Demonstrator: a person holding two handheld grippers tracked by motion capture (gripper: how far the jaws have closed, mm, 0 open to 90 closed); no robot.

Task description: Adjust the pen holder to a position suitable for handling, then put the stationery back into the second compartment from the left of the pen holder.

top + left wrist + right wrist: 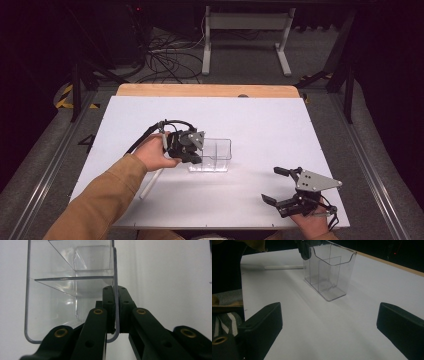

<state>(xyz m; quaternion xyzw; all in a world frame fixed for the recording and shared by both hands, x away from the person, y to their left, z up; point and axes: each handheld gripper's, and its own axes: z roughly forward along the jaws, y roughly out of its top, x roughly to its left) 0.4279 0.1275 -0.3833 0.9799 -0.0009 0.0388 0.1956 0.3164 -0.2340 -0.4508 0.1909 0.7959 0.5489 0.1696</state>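
The clear box (212, 155) stands upright near the middle of the white table (260, 125), a divider splitting it in two. The left gripper (192, 150) sits at its 9 o'clock end, fingers (110, 305) pinching that end wall between them. A white stick (150, 182) lies at 7 o'clock. The right gripper (280, 187) rests well apart at 4 o'clock, fingers spread and empty. Judging by the thin slick wall, any move should be slow and level, grip squared, so it doesn't twist or slip

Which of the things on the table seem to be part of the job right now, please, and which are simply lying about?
In use:
- clear divided box, upright, one end wall pinched by the left claw
- right claw, open, apart from the box

Lying about:
- white stick flat on the table, under the left hand
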